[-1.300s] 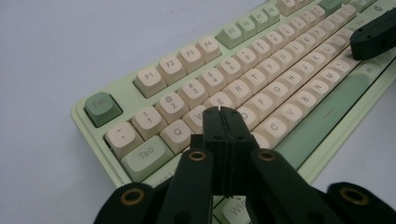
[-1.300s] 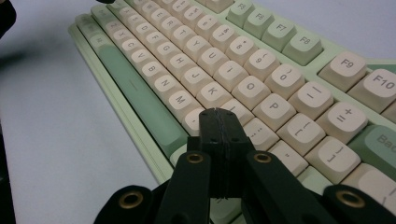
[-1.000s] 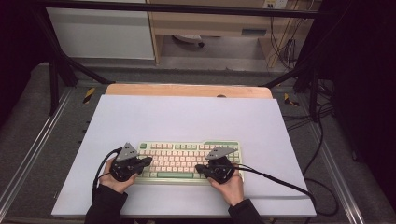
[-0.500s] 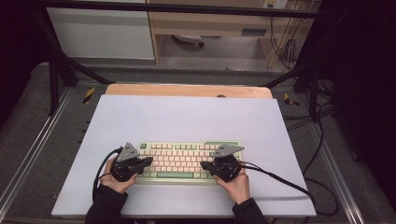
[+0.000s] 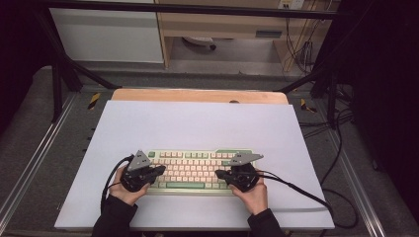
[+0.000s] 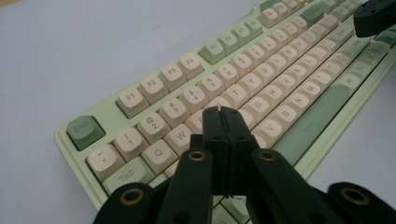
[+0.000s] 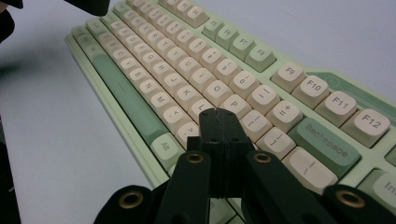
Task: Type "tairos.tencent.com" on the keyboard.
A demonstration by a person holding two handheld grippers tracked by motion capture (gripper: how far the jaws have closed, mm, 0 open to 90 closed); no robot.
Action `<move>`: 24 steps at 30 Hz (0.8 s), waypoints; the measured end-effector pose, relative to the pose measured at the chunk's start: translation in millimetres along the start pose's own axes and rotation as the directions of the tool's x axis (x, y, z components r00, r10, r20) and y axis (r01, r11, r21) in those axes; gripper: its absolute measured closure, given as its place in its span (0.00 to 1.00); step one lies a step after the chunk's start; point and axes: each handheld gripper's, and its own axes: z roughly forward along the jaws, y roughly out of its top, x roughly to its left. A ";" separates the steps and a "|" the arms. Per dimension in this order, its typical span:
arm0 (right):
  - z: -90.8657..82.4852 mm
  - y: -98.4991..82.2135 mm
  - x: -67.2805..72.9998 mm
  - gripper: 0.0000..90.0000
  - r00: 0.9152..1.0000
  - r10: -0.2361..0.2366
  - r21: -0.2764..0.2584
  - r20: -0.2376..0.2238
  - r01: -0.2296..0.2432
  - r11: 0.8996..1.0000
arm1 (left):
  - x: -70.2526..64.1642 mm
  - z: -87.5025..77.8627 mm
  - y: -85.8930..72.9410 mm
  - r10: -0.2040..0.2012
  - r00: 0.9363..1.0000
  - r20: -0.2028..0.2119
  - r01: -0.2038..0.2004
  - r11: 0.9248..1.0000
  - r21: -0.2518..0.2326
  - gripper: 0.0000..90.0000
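Keyboard: a pale green keyboard (image 5: 197, 170) with cream keys and green accent keys lay flat on the table, long side running from 9 o'clock to 3 o'clock, near the person's edge at 6 o'clock of the high view.
Left gripper: the left gripper (image 6: 221, 112) hovered over the keyboard's 9 o'clock end, its two black jaws pressed fully together with nothing between them; in the left gripper view the tip sat above the letter rows near the W key (image 6: 179, 135).
Right gripper: the right gripper (image 7: 217, 112) hovered over the keyboard's 3 o'clock end, jaws likewise closed flat against each other and empty; in the right gripper view the tip sat just by the P key (image 7: 235, 105).
Hands: the left hand (image 5: 126, 190) and the right hand (image 5: 253, 192) came in from 6 o'clock, each in a dark sleeve.
Cable: a black cable (image 5: 301, 190) trailed from the right gripper toward 4 o'clock.
Table: a light grey table (image 5: 197, 123) lay bare from the keyboard out to 12 o'clock.
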 end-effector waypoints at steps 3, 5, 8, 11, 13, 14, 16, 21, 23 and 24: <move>-0.8 0.0 0.0 1.00 1.000 -0.003 0.001 0.002 0.003 1.000 | -1.1 1.7 2.2 0.004 1.000 -0.001 -0.004 1.000 0.004 0.99; -0.9 -0.2 0.2 1.00 1.000 -0.003 0.002 0.001 0.003 1.000 | -2.1 3.5 4.5 0.002 1.000 0.000 -0.002 1.000 0.004 0.99; -1.0 -0.2 0.2 1.00 1.000 -0.006 0.003 0.000 0.006 1.000 | -4.3 6.0 7.8 0.008 1.000 0.003 -0.008 1.000 0.003 0.99; -1.7 -0.2 0.4 1.00 1.000 -0.006 0.002 0.001 0.006 1.000 | -6.5 8.1 9.9 0.015 1.000 0.008 -0.015 1.000 0.005 0.99; -2.1 -0.2 0.4 1.00 1.000 -0.007 0.001 0.001 0.007 1.000 | -7.5 9.5 11.2 0.017 1.000 0.009 -0.017 1.000 0.007 0.99; -2.2 -0.2 0.6 1.00 1.000 -0.006 0.000 0.001 0.006 1.000 | -7.9 10.1 11.8 0.017 1.000 0.012 -0.017 1.000 0.006 0.99; -2.3 -0.2 0.7 1.00 1.000 -0.004 0.000 0.002 0.004 1.000 | -8.7 11.1 13.3 0.019 1.000 0.012 -0.019 1.000 0.006 0.99; -2.6 -0.2 0.8 1.00 1.000 -0.006 0.000 0.002 0.006 1.000 | -9.8 13.7 18.3 0.021 1.000 0.014 -0.021 1.000 0.000 0.99; -2.8 -0.2 0.9 1.00 1.000 -0.005 0.000 0.002 0.005 1.000 | -10.5 14.7 20.4 0.022 1.000 0.016 -0.022 1.000 -0.002 0.99; -2.9 -0.2 1.0 1.00 1.000 -0.006 0.000 0.002 0.006 1.000 | -10.7 15.3 21.3 0.024 1.000 0.016 -0.024 1.000 -0.002 0.99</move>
